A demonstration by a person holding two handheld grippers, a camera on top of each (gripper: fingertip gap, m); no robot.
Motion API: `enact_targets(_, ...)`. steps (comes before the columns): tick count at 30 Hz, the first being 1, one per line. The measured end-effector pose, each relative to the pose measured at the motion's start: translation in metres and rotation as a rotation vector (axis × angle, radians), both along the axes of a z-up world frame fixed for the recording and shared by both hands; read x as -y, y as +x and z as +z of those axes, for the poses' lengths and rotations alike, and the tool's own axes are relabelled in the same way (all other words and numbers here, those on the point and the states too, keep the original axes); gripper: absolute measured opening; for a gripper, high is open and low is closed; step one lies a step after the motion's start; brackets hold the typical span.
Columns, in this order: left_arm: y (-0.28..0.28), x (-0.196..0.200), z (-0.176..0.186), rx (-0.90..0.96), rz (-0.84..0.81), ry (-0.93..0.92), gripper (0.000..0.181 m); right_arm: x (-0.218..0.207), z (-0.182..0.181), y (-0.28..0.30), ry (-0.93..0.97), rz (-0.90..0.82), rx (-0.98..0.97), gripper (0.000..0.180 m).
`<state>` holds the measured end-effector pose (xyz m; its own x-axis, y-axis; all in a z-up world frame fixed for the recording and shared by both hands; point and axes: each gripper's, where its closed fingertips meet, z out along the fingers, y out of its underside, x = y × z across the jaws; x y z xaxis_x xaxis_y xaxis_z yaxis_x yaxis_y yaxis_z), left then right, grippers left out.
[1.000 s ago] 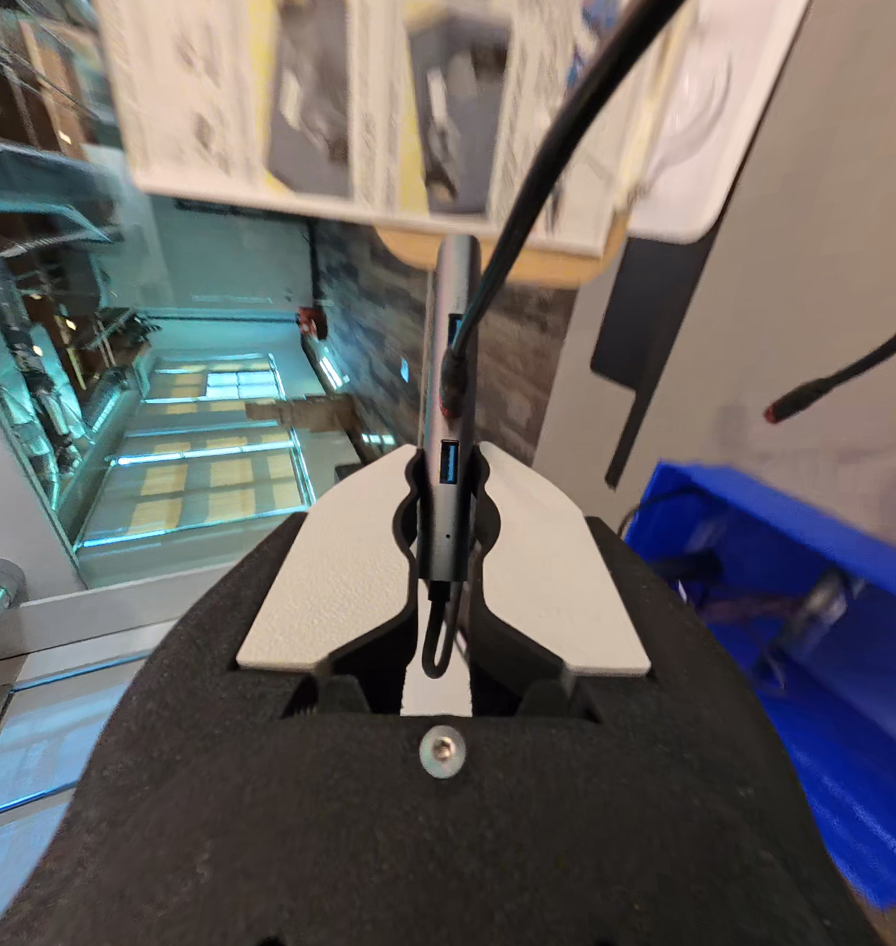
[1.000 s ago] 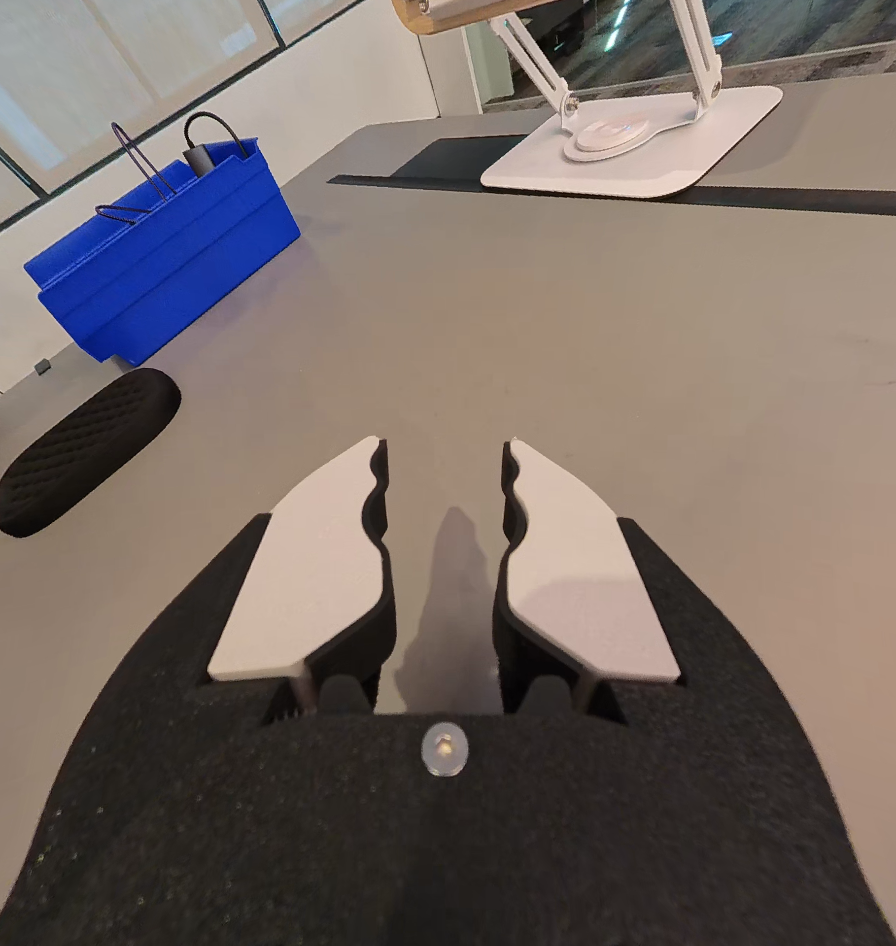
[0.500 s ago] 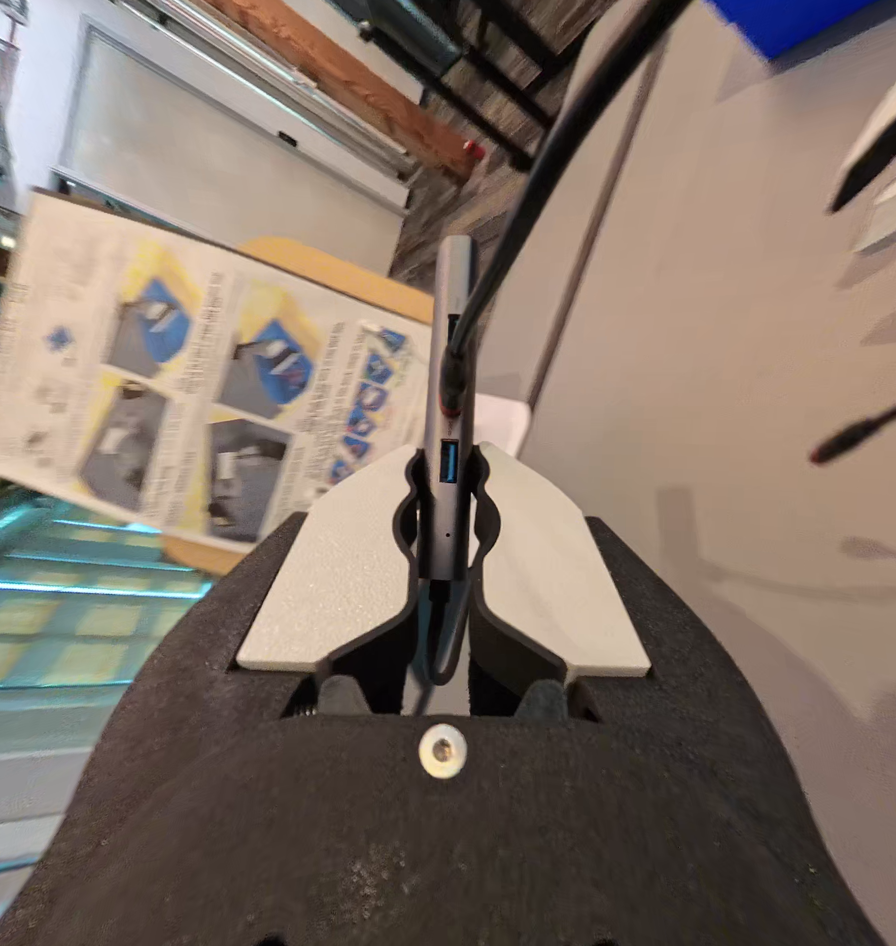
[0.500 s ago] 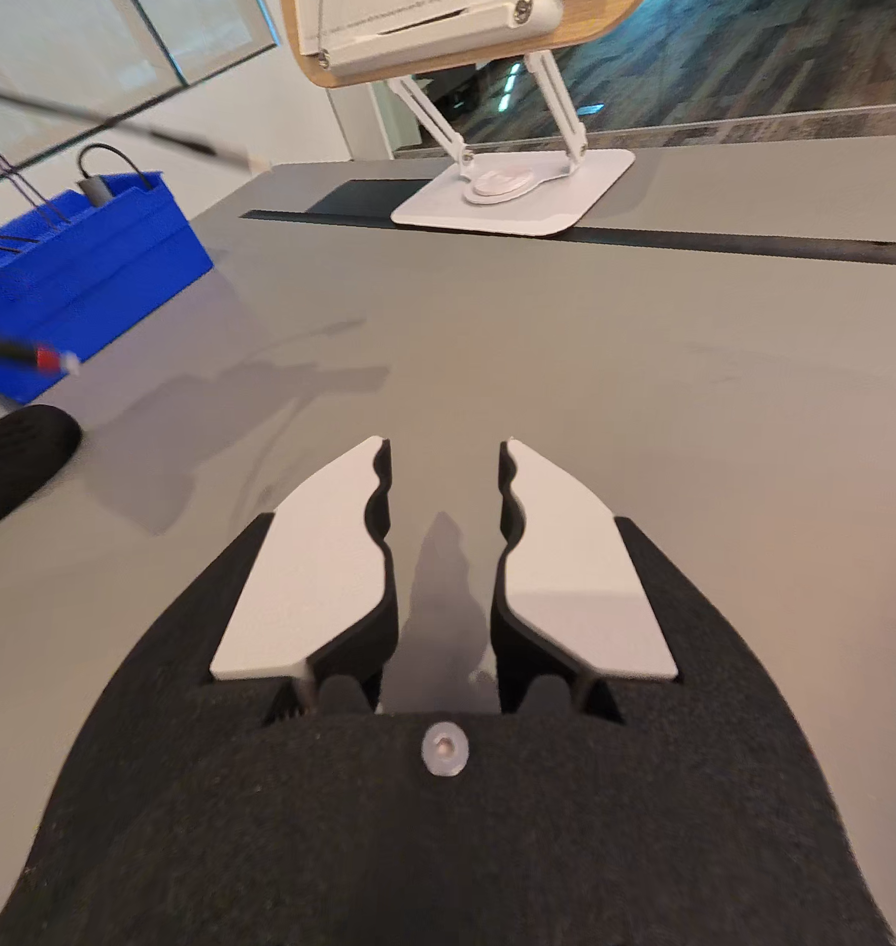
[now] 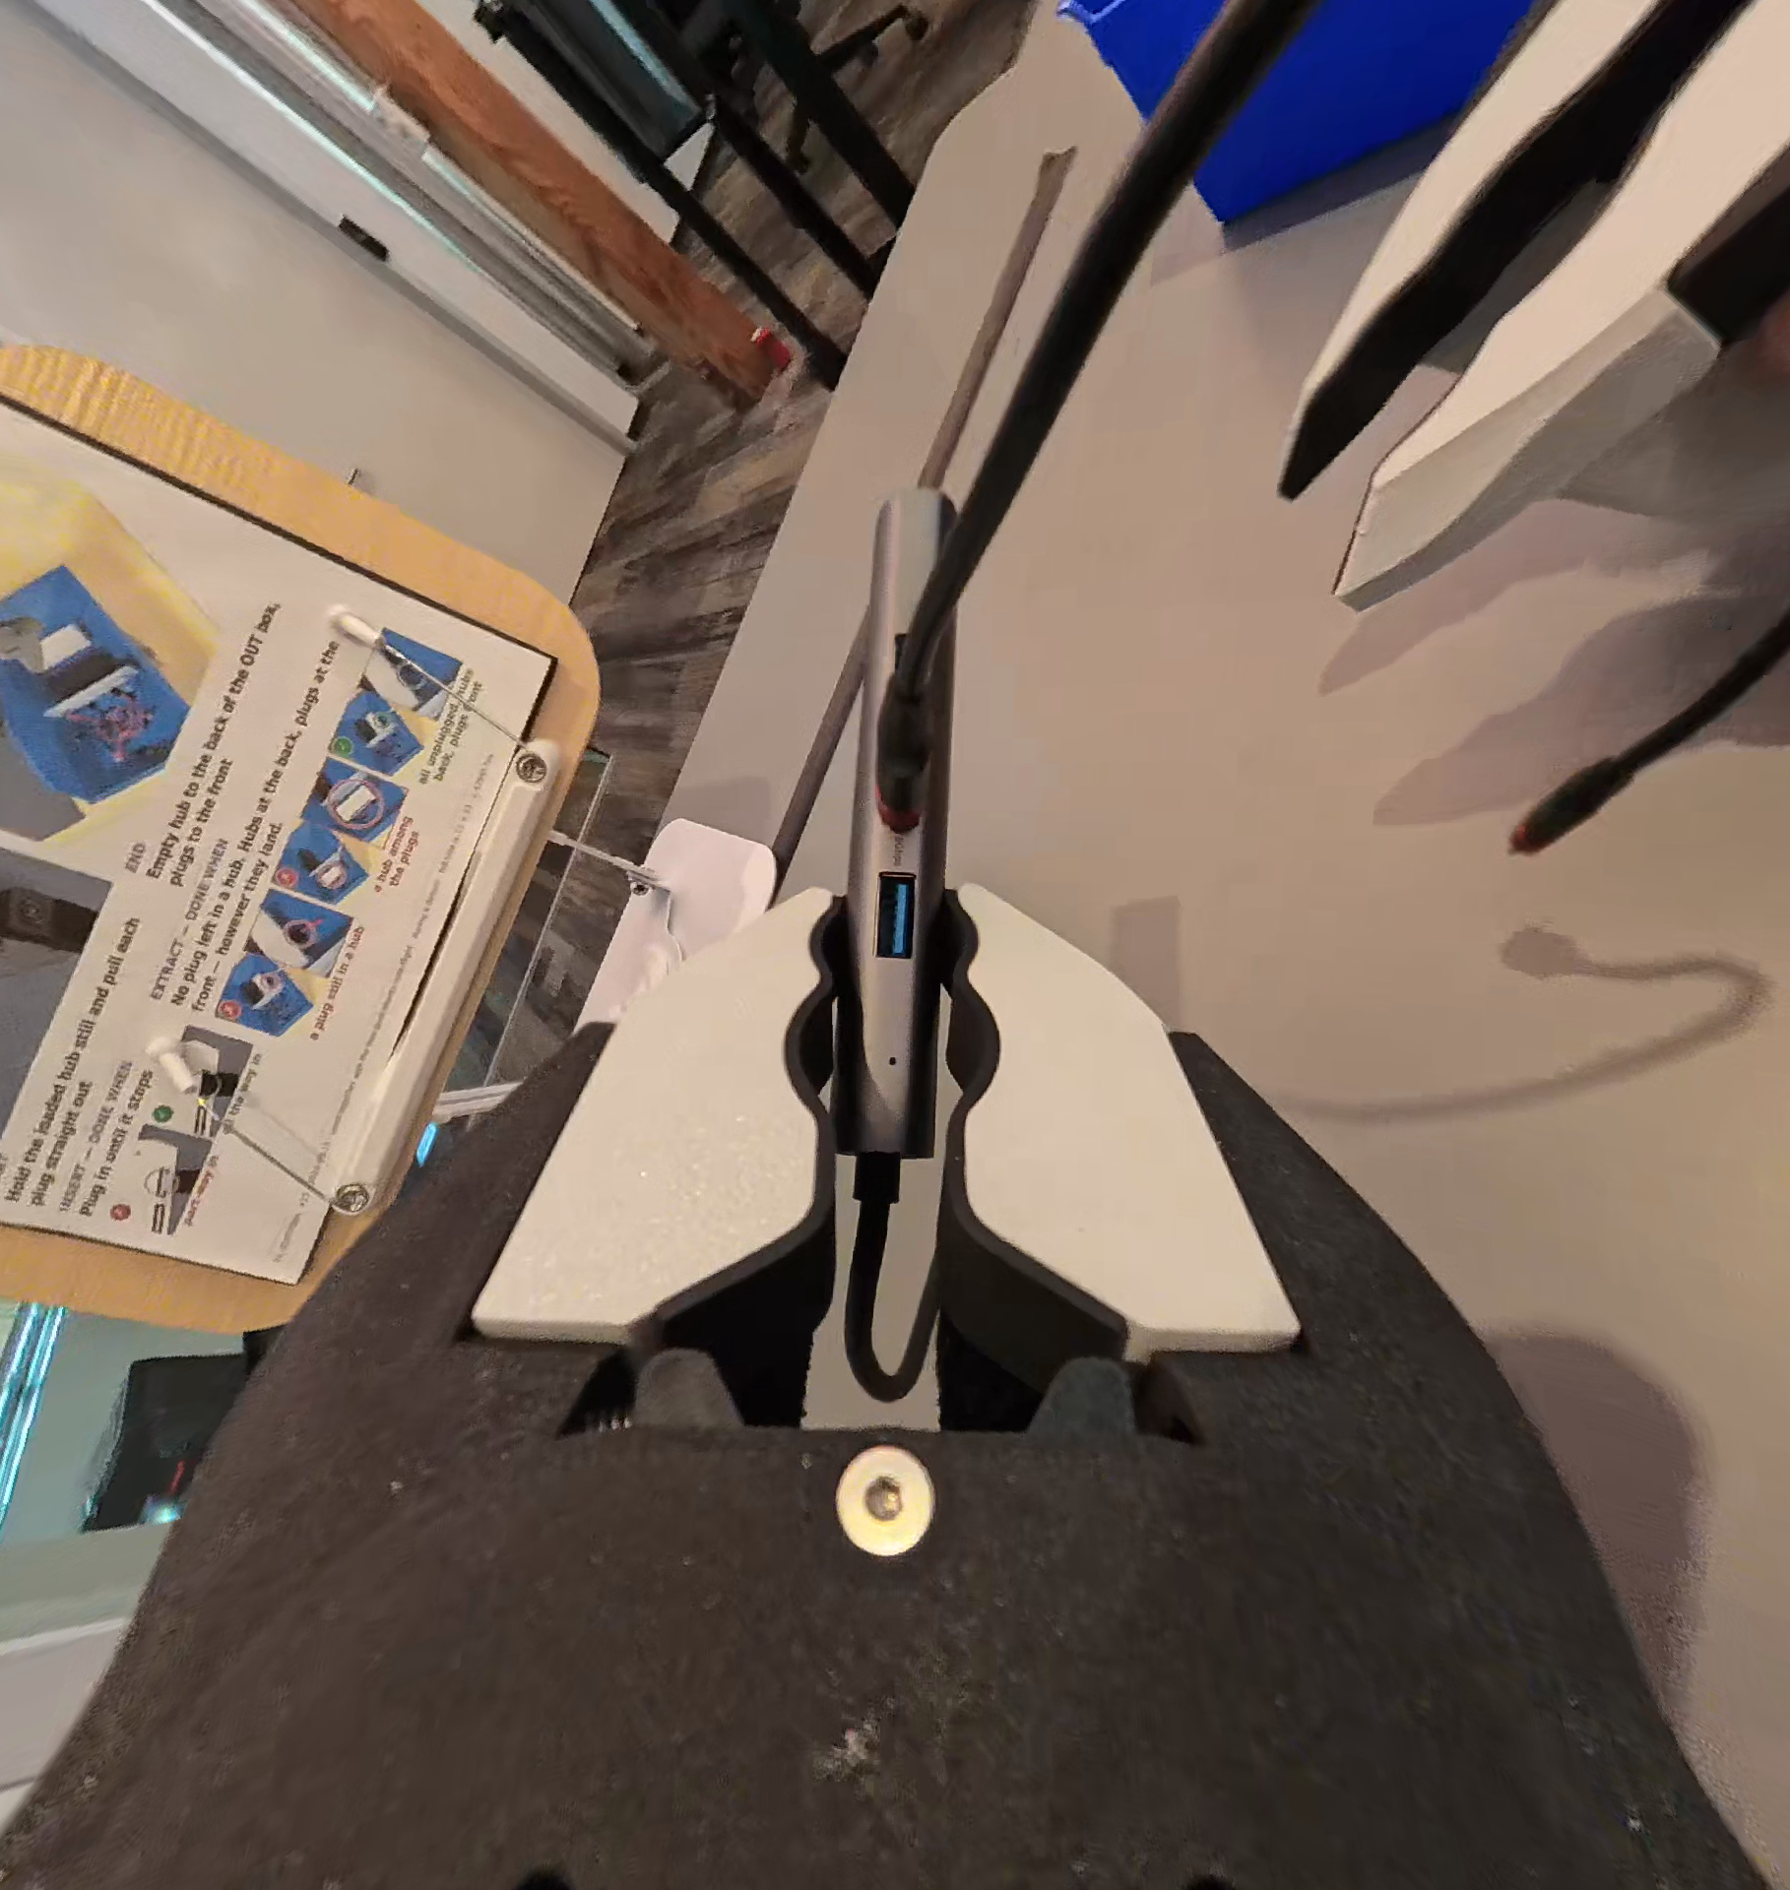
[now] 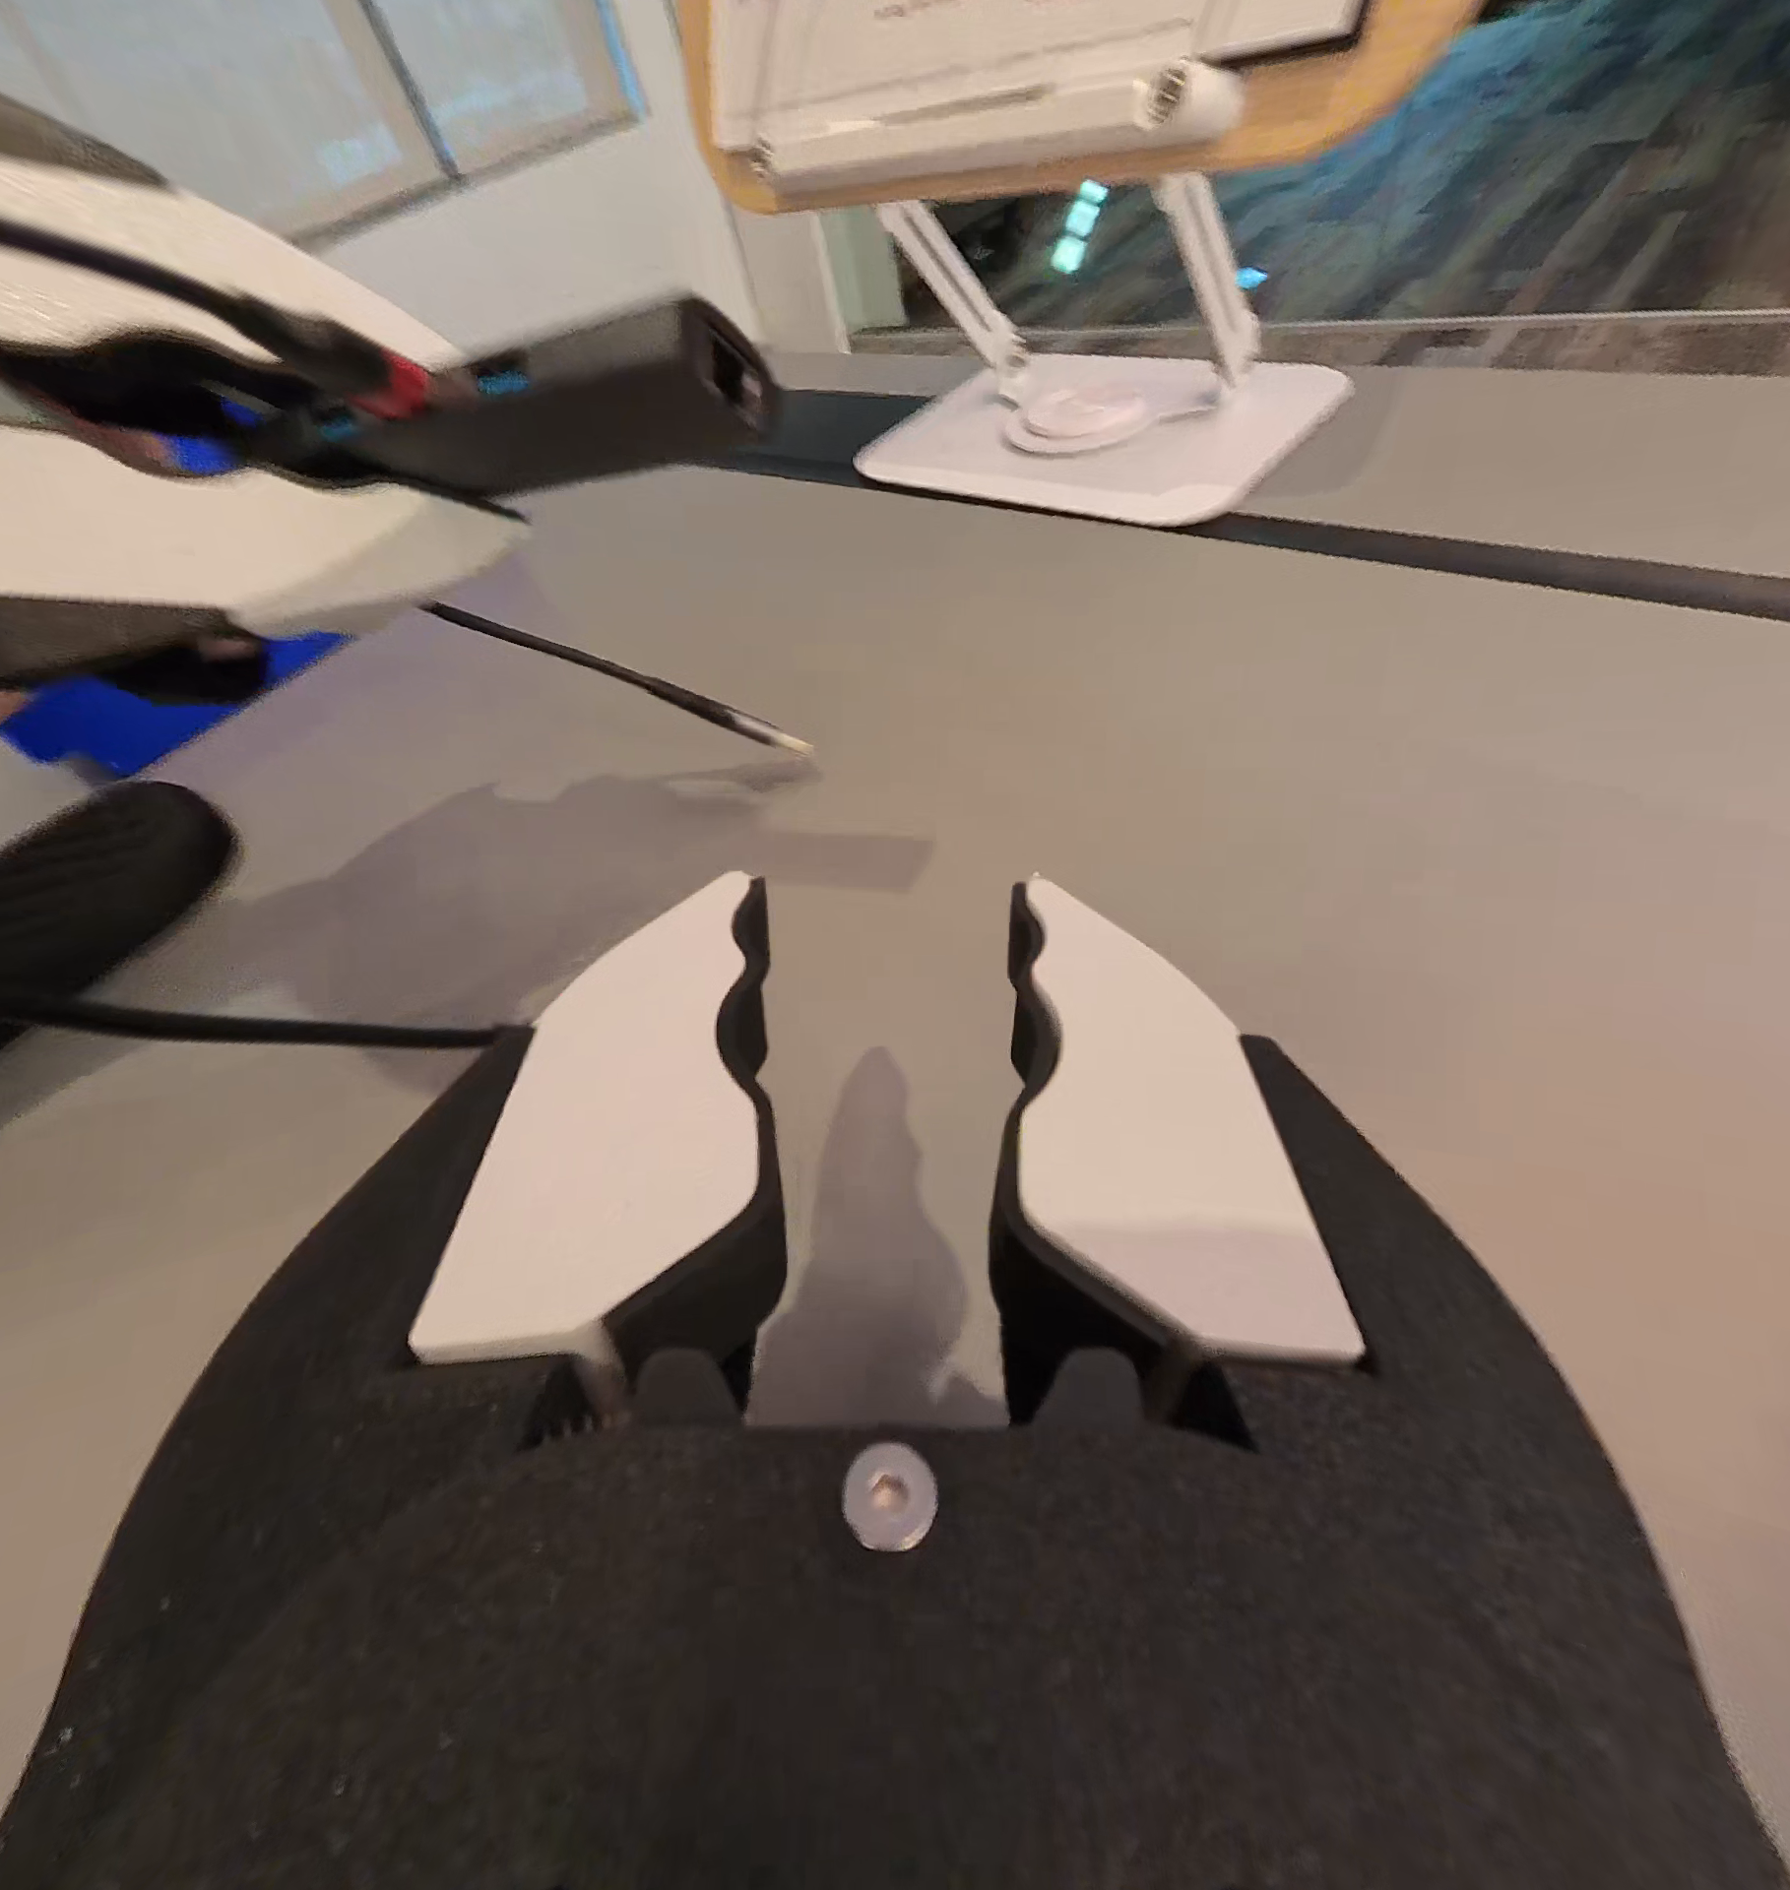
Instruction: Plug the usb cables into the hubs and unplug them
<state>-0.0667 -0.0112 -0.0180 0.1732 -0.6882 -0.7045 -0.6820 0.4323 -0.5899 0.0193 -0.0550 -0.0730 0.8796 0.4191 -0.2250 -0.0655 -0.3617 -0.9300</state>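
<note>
My left gripper [image 5: 893, 900] is shut on a slim grey USB hub [image 5: 896, 1023] and holds it above the grey table [image 5: 1228, 716]. A black cable with a red-ringed plug [image 5: 903, 788] sits in one hub port; a blue port next to it is free. The cable's other end [image 5: 1576, 808] hangs loose at the right. In the right wrist view the hub [image 6: 584, 399] shows in the left gripper [image 6: 287, 491] at upper left, with a loose plug tip [image 6: 768, 732] dangling over the table. My right gripper [image 6: 886, 900] is open and empty; its fingers [image 5: 1484, 358] show in the left wrist view.
A blue bin [image 5: 1310, 102] stands at the table's far edge. A white stand [image 6: 1106, 440] carries a wooden board with an instruction sheet [image 5: 206, 869]. A black padded rest [image 6: 62, 910] lies at the left. A black cable [image 6: 257, 1028] runs across the table.
My left gripper has swung round with the hub in its grasp and come close to the right gripper. The right gripper's jaws have opened a little wider.
</note>
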Motion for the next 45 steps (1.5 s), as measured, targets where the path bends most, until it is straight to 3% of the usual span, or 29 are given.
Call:
enact_targets(5, -0.009, 0.008, 0.001, -0.043, -0.064, 0.077, 0.017, 0.011, 0.034, -0.031, 0.05, 0.208, -0.245, 0.043)
enact_targets(9, -0.02, 0.015, -0.005, -0.086, -0.092, 0.08, 0.017, 0.02, 0.062, -0.047, 0.215, 0.326, 0.031, 0.051)
enact_targets(11, -0.025, 0.016, -0.007, -0.101, -0.098, 0.088, 0.017, 0.019, 0.069, -0.054, 0.277, 0.356, 0.204, 0.046)
enact_targets(15, -0.034, 0.018, -0.011, -0.116, -0.129, 0.041, 0.017, 0.01, 0.073, -0.071, 0.277, 0.465, 0.372, 0.05)
enact_targets(22, -0.041, 0.008, -0.01, -0.083, -0.127, 0.003, 0.017, -0.003, 0.089, -0.097, 0.316, 0.626, 0.448, 0.052)
enact_targets(27, -0.044, 0.004, -0.01, -0.107, -0.132, -0.02, 0.017, -0.018, 0.074, -0.108, 0.336, 0.707, 0.598, 0.048)
enact_targets(32, -0.044, 0.009, -0.001, -0.071, -0.165, -0.073, 0.017, -0.023, 0.068, -0.117, 0.36, 0.788, 0.591, 0.039)
enact_targets(35, -0.042, 0.013, 0.004, -0.05, -0.184, -0.094, 0.017, -0.025, 0.064, -0.116, 0.395, 0.76, 0.652, 0.034)
enact_targets(37, -0.04, 0.017, 0.005, -0.053, -0.202, -0.091, 0.017, -0.026, 0.068, -0.113, 0.447, 0.719, 0.678, 0.019)
enact_targets(45, -0.035, 0.027, 0.002, -0.029, -0.234, -0.163, 0.017, -0.02, 0.064, -0.116, 0.477, 0.736, 0.683, 0.019)
